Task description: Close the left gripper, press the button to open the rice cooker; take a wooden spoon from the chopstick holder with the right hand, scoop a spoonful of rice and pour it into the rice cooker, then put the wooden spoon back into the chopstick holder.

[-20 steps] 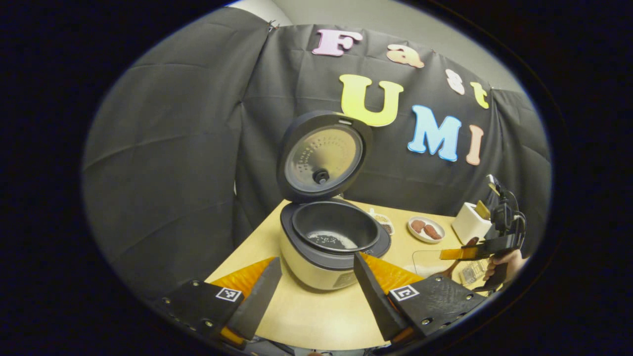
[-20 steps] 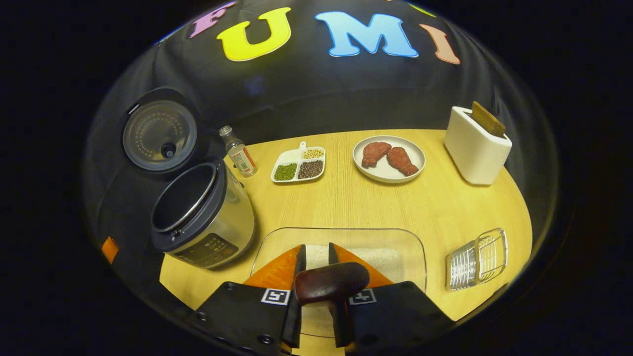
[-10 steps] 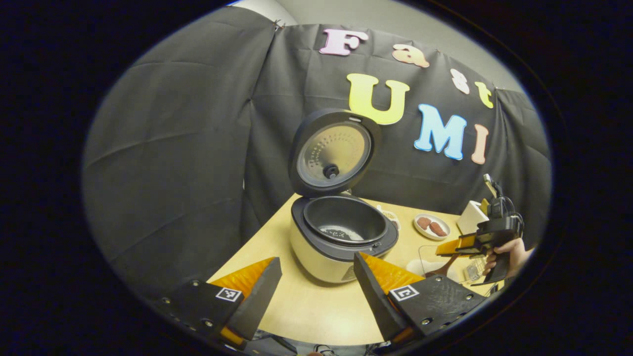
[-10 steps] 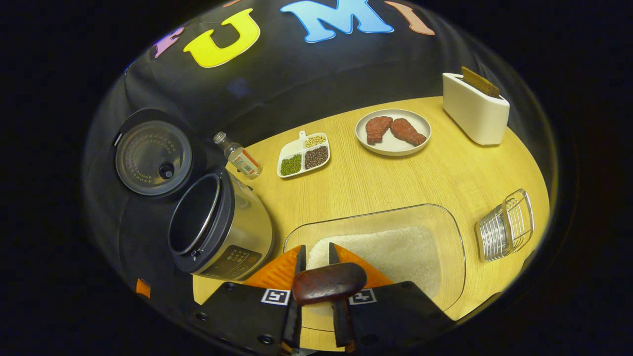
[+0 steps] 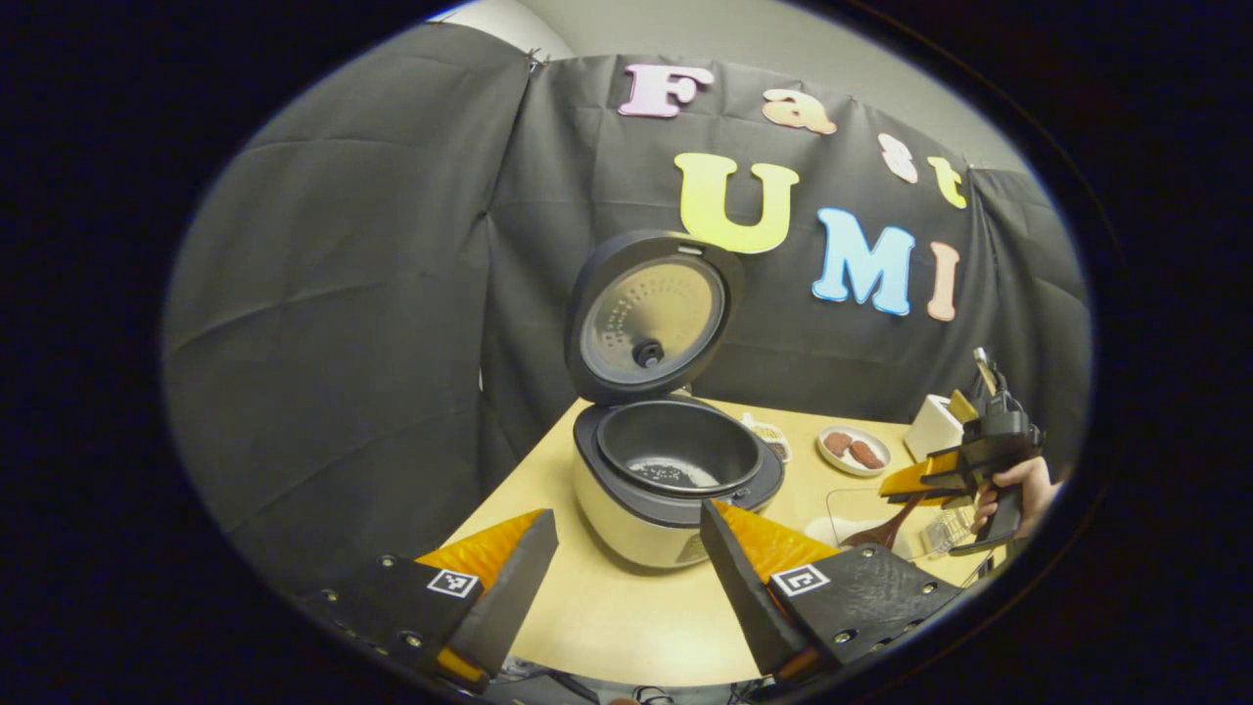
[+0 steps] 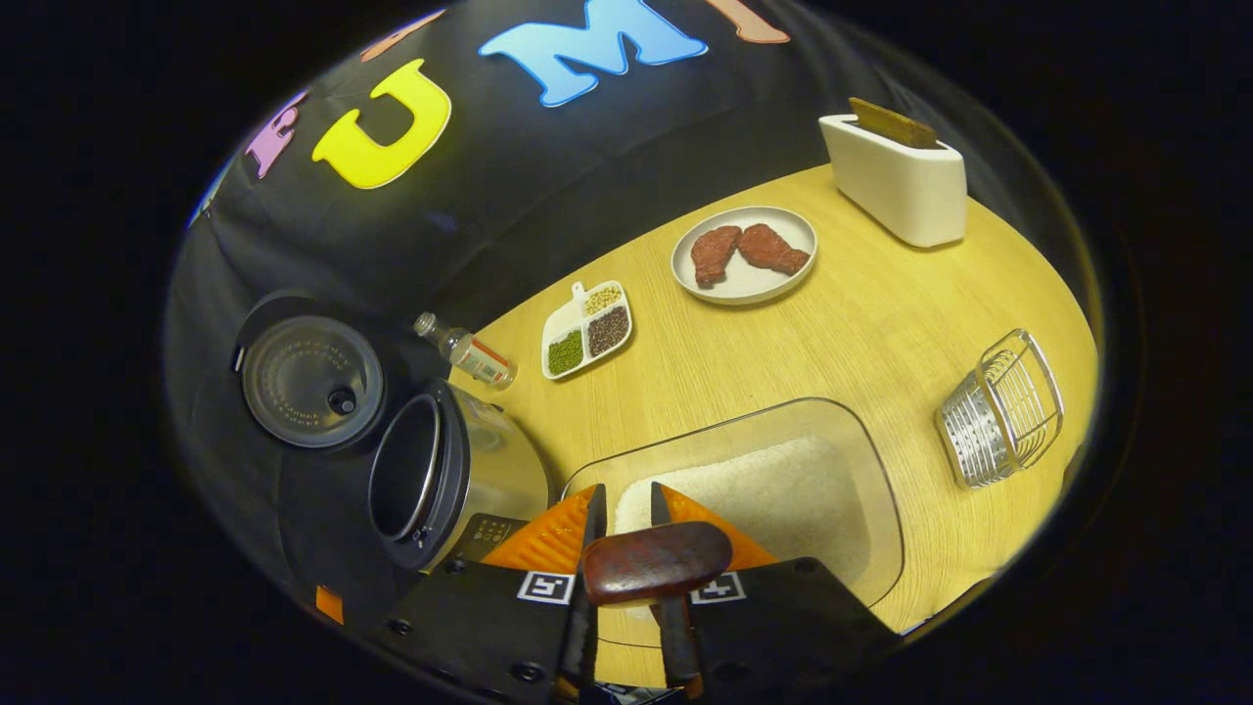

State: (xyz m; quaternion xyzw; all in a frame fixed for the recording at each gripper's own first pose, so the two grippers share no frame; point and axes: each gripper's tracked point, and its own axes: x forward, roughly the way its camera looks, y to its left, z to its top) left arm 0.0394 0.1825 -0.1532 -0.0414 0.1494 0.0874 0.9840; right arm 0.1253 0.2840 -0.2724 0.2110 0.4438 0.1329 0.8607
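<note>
Right hand-held gripper [image 6: 626, 514] tilted further, clamping wooden spoon [image 6: 656, 561].

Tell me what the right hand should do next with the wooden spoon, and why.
Probably lower the wooden spoon into the rice in the glass dish and scoop. The right tool is shut on the spoon handle above the dish, and the rice cooker already stands open with only a few grains in its pot.
</note>
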